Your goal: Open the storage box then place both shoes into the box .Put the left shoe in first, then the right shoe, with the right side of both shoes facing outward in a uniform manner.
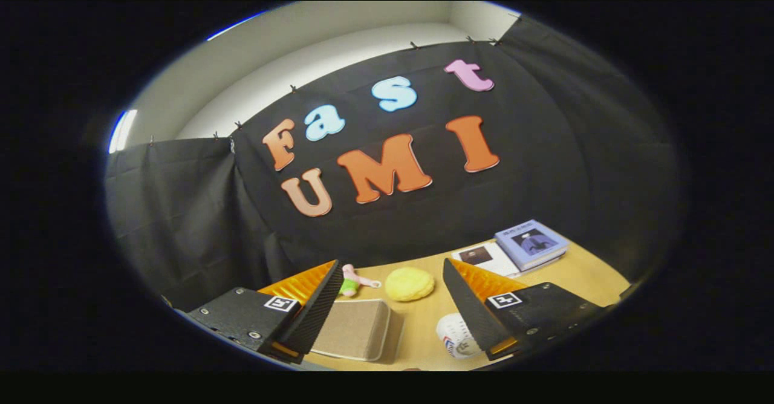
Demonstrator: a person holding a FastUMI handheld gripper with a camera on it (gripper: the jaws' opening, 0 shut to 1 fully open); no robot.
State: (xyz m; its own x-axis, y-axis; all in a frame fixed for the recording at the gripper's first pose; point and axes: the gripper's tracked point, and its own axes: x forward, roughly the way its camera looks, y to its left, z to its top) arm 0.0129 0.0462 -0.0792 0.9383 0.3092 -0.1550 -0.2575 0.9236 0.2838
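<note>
Box [354,329], tan with rounded corners and its lid shut, lies on the table [580,274] between the fingers, against the left one. Gripper [390,292] hangs released, jaws wide, tilted over the table. Ahead at 12 o'clock sits a yellow sponge [409,283]; books [531,244] at 2 o'clock.

Light wooden tabletop [580,274] carrying a round yellow sponge-like puff [409,283], a small pink-and-green toy [354,282], a white baseball with red and blue markings [455,336], and, at the far corner, a blue-covered book [532,244] beside a white booklet [487,259].
</note>
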